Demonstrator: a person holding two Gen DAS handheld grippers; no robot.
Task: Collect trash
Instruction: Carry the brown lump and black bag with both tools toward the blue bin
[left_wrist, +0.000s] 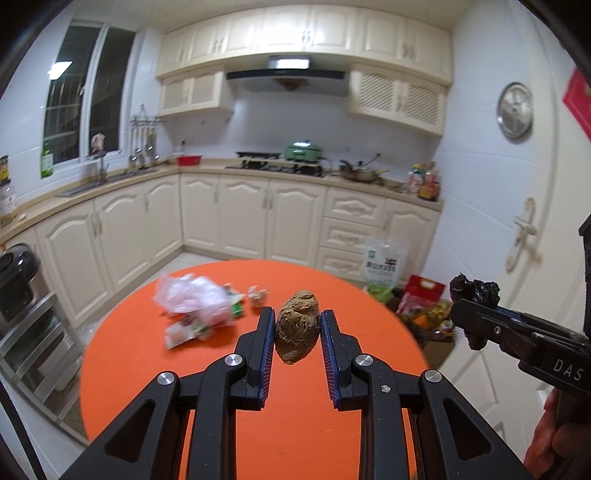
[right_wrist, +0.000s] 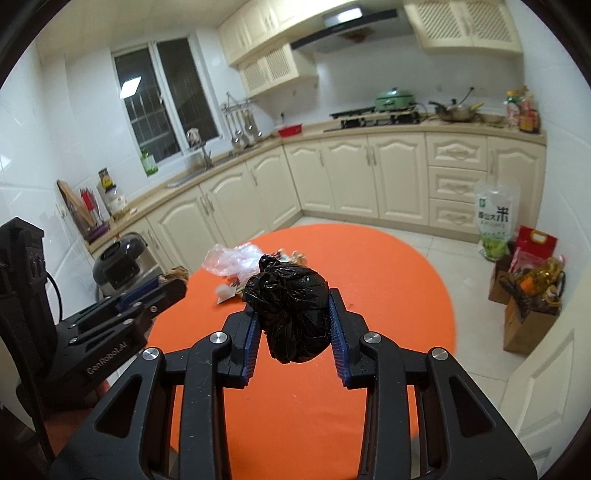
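My left gripper (left_wrist: 297, 317) is shut on a crumpled brown paper ball (left_wrist: 297, 326), held above the round orange table (left_wrist: 332, 413). My right gripper (right_wrist: 293, 299) is shut on a scrunched black plastic bag (right_wrist: 291, 314), also lifted over the table (right_wrist: 388, 295). In the left wrist view the right gripper (left_wrist: 469, 306) shows at the right edge with the black bag (left_wrist: 476, 290). The left gripper (right_wrist: 173, 284) appears at the left of the right wrist view. More trash lies at the table's far side: a clear plastic bag (left_wrist: 192, 295), torn wrappers (left_wrist: 184, 332) and a small scrap (left_wrist: 258, 294).
Cream kitchen cabinets (left_wrist: 240, 214) line the walls behind the table. A rice sack (right_wrist: 495, 221) and paper bags of groceries (right_wrist: 528, 295) stand on the floor at the right. A black cooker (right_wrist: 118, 264) sits on a rack at the left. A white door (left_wrist: 517, 229) is at the right.
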